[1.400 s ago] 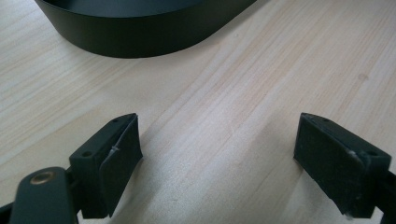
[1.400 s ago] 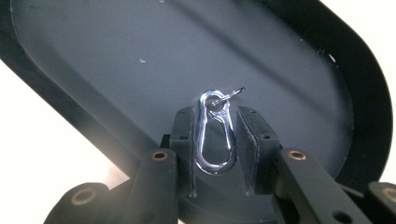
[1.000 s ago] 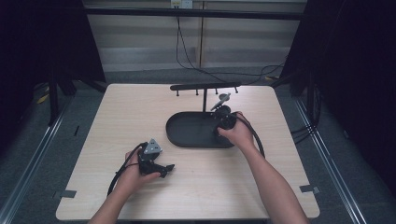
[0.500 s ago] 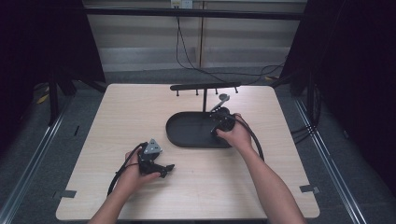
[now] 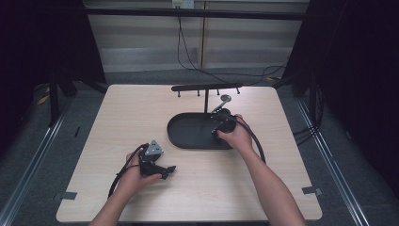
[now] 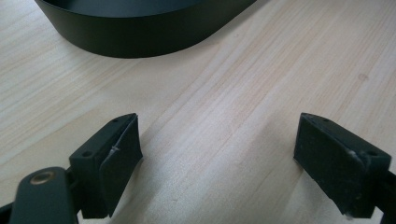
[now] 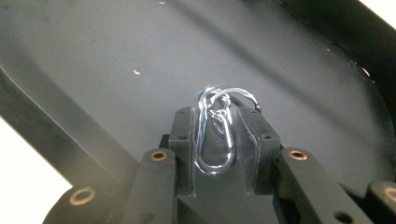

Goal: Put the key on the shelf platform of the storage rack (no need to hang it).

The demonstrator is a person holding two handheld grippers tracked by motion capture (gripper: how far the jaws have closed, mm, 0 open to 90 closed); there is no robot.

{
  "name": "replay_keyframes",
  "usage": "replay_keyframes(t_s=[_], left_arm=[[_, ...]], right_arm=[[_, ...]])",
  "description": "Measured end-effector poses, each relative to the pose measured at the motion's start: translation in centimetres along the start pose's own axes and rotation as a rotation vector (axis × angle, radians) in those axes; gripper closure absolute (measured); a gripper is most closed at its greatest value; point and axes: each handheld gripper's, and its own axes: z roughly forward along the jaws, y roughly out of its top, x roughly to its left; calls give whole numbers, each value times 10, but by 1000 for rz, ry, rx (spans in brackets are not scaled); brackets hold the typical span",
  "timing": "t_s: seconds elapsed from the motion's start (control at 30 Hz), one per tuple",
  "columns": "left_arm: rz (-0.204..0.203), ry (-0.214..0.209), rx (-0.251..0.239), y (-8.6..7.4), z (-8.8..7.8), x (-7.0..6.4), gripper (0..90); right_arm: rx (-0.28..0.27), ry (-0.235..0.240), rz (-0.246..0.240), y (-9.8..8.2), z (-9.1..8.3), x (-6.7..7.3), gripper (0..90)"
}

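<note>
The right gripper is clamped on a small silver carabiner clip, whose metal loops stand pinched between the two black pads, one end poking out above the fingertips. The clip hangs just over the floor of the black oval tray, inside its right end, with the tray's raised wall curving round behind it. In the high view the right gripper sits over that same right end of the tray, the person's right hand wrapped around it and a cable looping back from it along the forearm. Just behind the tray rises a black stand with a horizontal bar carrying short pegs, its post rising at the tray's far edge. The left gripper lies low on the light wooden table, in front of the tray's left end and apart from it, held by the left hand. Its jaws are spread wide with nothing between them; in the left gripper view the pads frame bare wood, and the tray's dark wall shows beyond them.
</note>
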Motion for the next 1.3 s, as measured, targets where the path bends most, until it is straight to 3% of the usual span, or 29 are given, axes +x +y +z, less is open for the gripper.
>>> replay_keyframes(t_s=[0.7, 1.3], left_arm=[[0, 0, 0, 0, 0, 0, 144], [-1, 0, -1, 0, 0, 0, 144]], right_arm=[[-27, -39, 12, -1, 5, 1, 687], [-41, -45, 23, -1, 4, -1, 659]])
